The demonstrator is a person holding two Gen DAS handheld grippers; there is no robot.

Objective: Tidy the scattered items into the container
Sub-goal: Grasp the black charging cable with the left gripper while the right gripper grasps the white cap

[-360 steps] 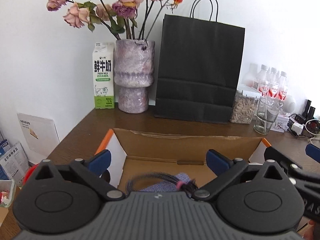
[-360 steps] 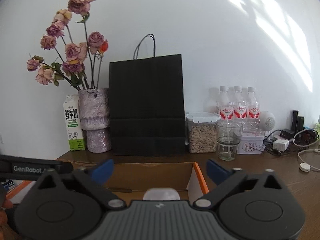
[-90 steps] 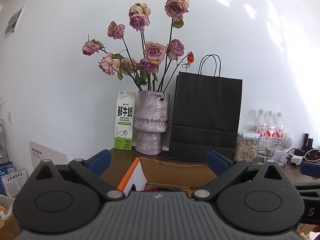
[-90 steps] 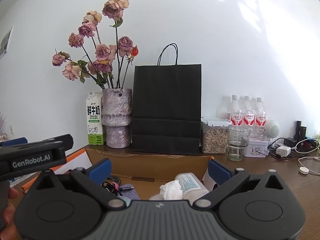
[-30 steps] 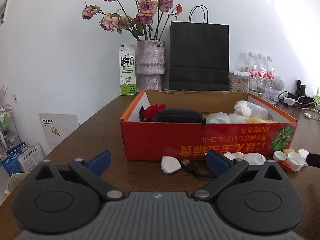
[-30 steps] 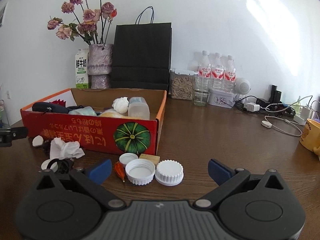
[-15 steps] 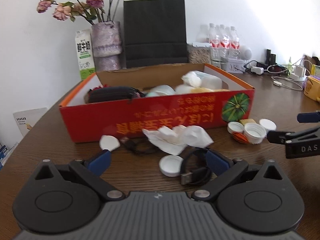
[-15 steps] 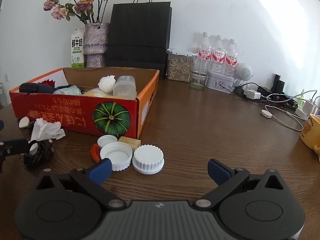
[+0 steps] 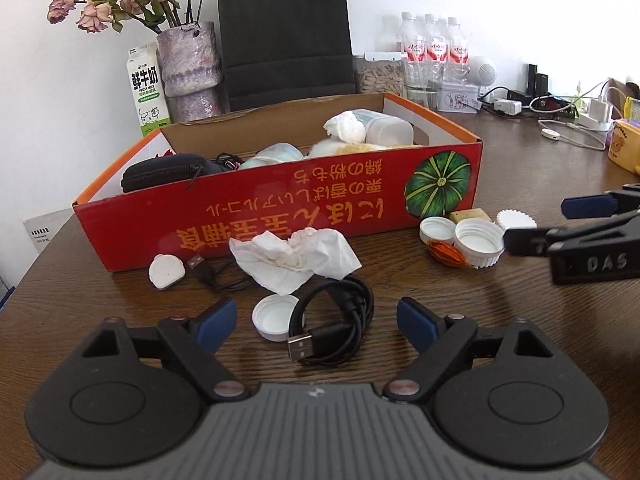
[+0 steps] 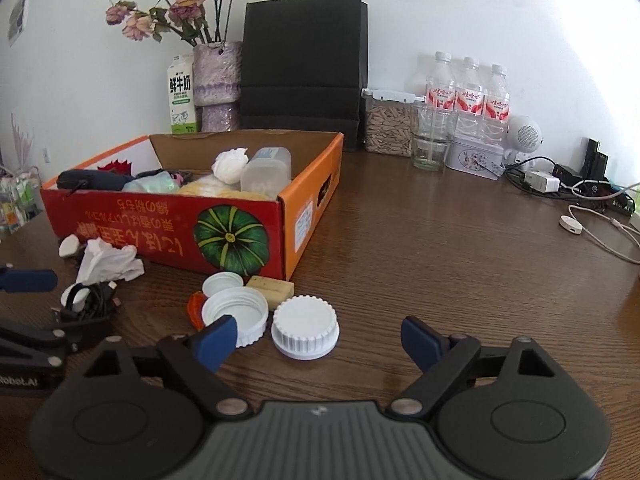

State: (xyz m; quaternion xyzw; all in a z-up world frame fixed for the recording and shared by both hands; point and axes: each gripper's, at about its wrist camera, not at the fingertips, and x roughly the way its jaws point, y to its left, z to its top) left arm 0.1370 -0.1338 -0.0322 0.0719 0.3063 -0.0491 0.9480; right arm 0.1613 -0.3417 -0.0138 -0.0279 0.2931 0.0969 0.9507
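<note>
Closing in on the clutter beside the red cardboard box [image 9: 280, 216], both grippers are lining up for separate picks. The left gripper [image 9: 316, 316] is bracketing the coiled black USB cable [image 9: 336, 320] and a small white cap [image 9: 274, 316], its jaws having just been narrowing but gripping nothing yet. The right gripper [image 10: 316, 338] is likewise narrowing, empty, around the ridged white lid [image 10: 305, 332]. A crumpled tissue [image 9: 294, 258] is lying just in front of the box wall, presumably waiting its turn.
</note>
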